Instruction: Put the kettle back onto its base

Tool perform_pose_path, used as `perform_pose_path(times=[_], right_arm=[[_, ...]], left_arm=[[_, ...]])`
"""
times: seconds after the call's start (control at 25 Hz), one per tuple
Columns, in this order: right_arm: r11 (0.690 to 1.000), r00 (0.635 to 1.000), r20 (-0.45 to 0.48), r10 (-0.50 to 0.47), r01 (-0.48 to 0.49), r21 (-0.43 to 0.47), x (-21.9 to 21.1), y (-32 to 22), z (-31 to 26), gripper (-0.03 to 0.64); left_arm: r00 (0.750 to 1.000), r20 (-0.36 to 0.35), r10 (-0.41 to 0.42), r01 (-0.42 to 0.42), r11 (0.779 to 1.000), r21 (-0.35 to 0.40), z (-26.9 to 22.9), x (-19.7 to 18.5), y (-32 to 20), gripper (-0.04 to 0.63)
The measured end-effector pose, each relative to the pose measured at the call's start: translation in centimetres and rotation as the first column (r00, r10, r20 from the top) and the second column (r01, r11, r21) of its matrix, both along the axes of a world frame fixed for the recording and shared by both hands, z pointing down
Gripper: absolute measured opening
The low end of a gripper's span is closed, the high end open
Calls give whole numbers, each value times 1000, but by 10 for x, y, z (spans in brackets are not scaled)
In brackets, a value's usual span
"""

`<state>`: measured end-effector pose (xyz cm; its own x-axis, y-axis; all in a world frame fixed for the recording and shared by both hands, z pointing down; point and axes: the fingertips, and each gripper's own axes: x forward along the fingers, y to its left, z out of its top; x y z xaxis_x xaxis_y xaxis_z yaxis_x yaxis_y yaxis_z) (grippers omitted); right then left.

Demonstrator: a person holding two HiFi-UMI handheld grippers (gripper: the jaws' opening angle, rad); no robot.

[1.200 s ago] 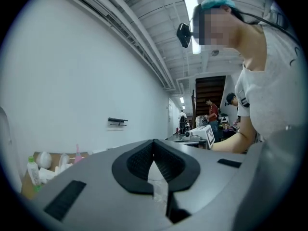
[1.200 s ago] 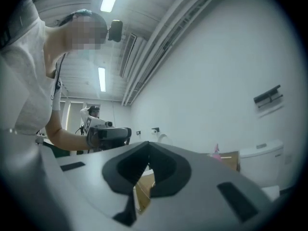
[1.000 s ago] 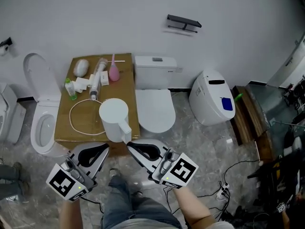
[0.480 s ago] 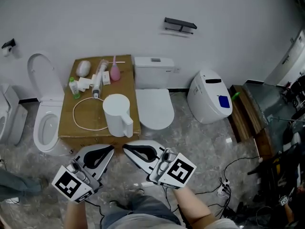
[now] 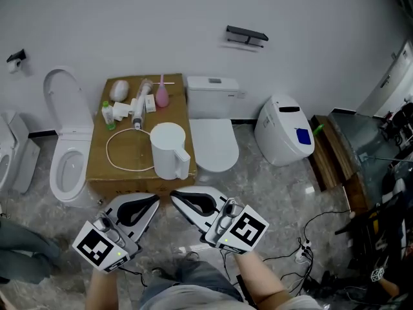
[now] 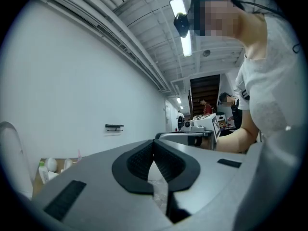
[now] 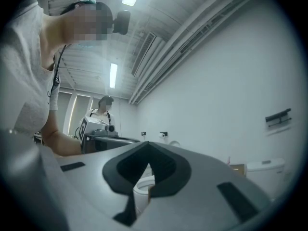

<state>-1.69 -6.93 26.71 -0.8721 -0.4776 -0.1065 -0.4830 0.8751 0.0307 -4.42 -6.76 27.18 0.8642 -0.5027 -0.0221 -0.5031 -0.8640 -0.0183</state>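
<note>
I've pulled back toward me from the kettle (image 5: 169, 150). It stands free on the box (image 5: 129, 183), likely seated. Left gripper (image 5: 155, 199) and right gripper (image 5: 173, 195) are both closed, empty.

Close-up along the grey left tongs (image 6: 154, 148). Their black ribbed pads (image 6: 140, 161) meet at the tips with nothing between them, and a sliver of pale floor shows through the gap below. Behind, a white wall carries a small black shelf (image 6: 114, 126). At far left are a raised toilet lid (image 6: 8, 150) and small bottles (image 6: 44, 166) on a cardboard box (image 6: 36, 182). At right, the person's white-shirted torso and bare forearm (image 6: 240, 136) lead to the right tongs (image 6: 183, 136). Strip lights (image 6: 182, 20) run overhead.
</note>
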Motion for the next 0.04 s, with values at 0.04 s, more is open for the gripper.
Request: perform_pose_path(times=[0.04], right_arm=[[1000, 1000, 2, 3, -3, 3, -2, 1, -1, 8]], left_arm=[[1000, 2, 0, 0, 1000, 2, -1, -2, 2, 6]])
